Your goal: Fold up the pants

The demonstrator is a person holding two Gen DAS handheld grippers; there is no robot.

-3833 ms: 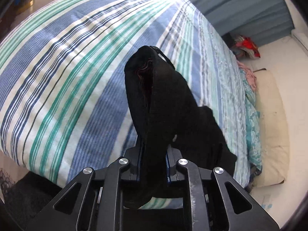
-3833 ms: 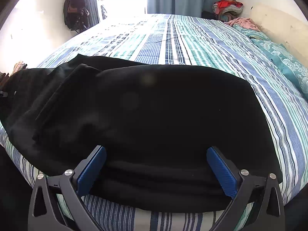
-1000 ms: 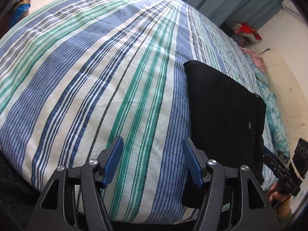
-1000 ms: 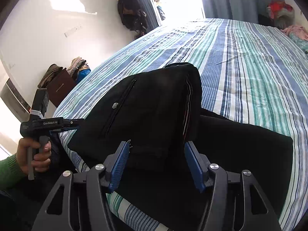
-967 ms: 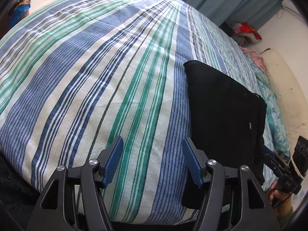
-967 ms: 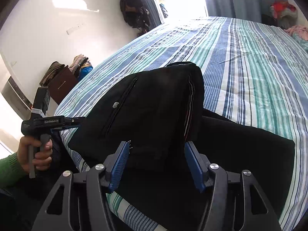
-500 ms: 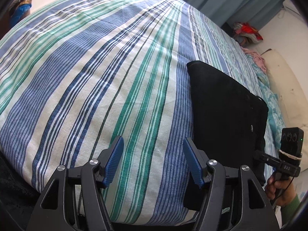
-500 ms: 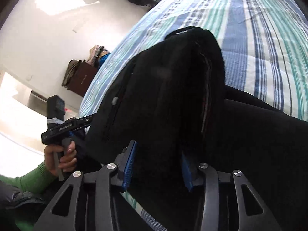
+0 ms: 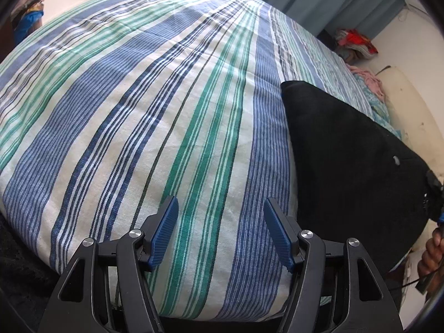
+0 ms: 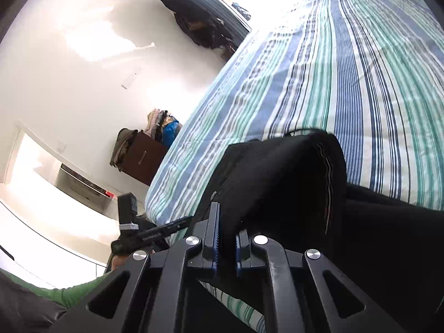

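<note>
The black pants (image 9: 344, 161) lie folded on the striped bedspread (image 9: 155, 116), to the right in the left wrist view. My left gripper (image 9: 219, 227) is open and empty, hovering over bare bedspread left of the pants. My right gripper (image 10: 227, 245) is shut on the near edge of the pants (image 10: 280, 180) and holds that fold raised off the bed (image 10: 360, 69). The rest of the pants spreads to the right under it. The right gripper shows at the right edge of the left wrist view (image 9: 433, 202), and the left gripper in the right wrist view (image 10: 144, 231).
Blue curtains (image 9: 333, 2) hang behind the bed. A pile of clothes (image 9: 355, 44) and a cream pillow (image 9: 410, 105) lie at the far right. A brown cabinet with clothes (image 10: 141, 155) stands by the white wall left of the bed.
My right gripper has shut on the edge of the pants and lifted and tilted it. My left gripper, earlier shut on the pants, is open and has hardly moved in the last second.
</note>
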